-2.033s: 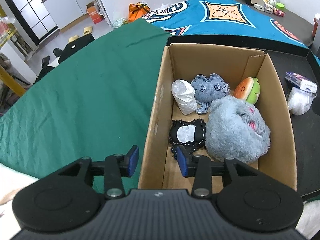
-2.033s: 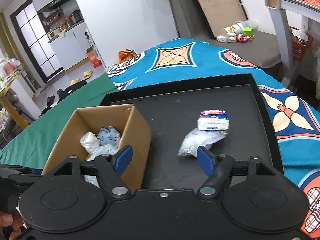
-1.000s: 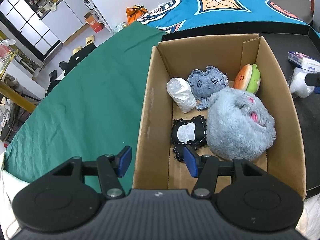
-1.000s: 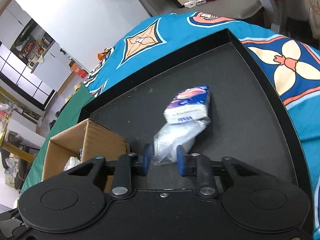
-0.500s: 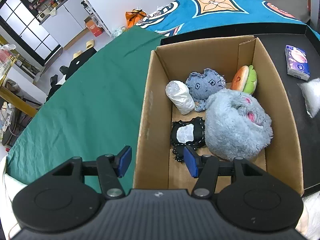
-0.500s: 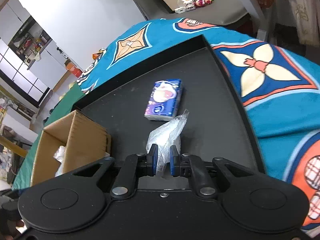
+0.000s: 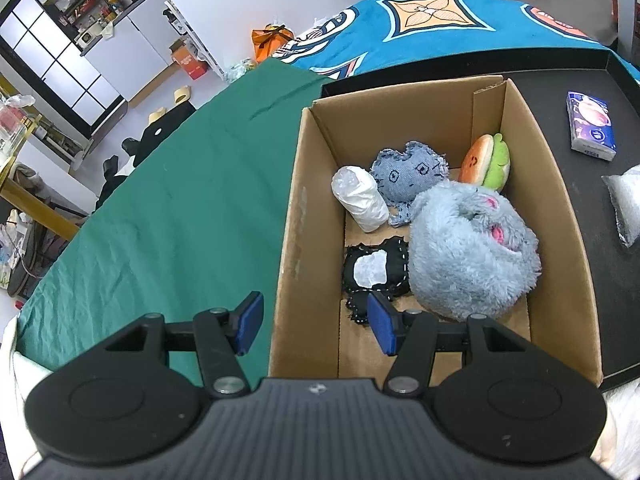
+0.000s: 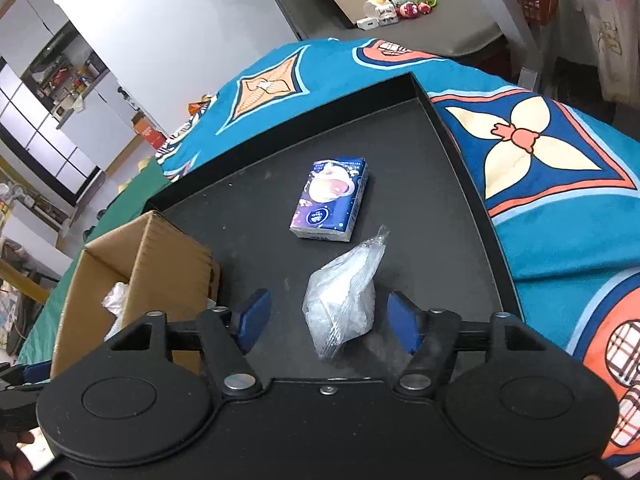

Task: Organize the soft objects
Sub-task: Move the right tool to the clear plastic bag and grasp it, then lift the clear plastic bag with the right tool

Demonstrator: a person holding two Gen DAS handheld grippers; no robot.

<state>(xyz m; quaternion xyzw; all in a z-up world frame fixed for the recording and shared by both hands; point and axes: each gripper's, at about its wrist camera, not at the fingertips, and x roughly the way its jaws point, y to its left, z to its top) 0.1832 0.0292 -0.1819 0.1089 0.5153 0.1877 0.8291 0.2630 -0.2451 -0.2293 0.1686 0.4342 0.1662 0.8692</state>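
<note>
Behind everything stands a white-walled room with dark-framed glass doors and a tiled floor, and across my work surface lie a green cloth (image 7: 160, 208) and a blue patterned blanket (image 8: 560, 184). On the blanket sits a black tray (image 8: 460, 168), wide and shallow, with a raised rim. At the tray's left end stands a cardboard box (image 7: 296, 240), open at the top, its left wall just beside the green cloth.

Inside the box, the biggest thing is a fluffy grey-blue plush (image 7: 468, 252) against the right wall. Behind it a burger plush (image 7: 484, 162) leans in the far right corner, and a denim heart-shaped pillow (image 7: 408, 176) lies beside that. A white plastic-wrapped roll (image 7: 360, 198) rests against the denim pillow's left edge, and a black stitched pouch with a white patch (image 7: 376, 268) lies flat in front of it, touching the grey-blue plush.

Out on the bare tray, right of the box, lies a clear plastic bag of white stuffing (image 8: 344, 300), and just beyond it a small tissue pack (image 8: 330, 204), the two close together.

My right gripper (image 8: 332, 322) is spread wide, its blue pads on either side of the bag without touching it. My left gripper (image 7: 314, 326) is also spread, empty, straddling the box's near left wall.
</note>
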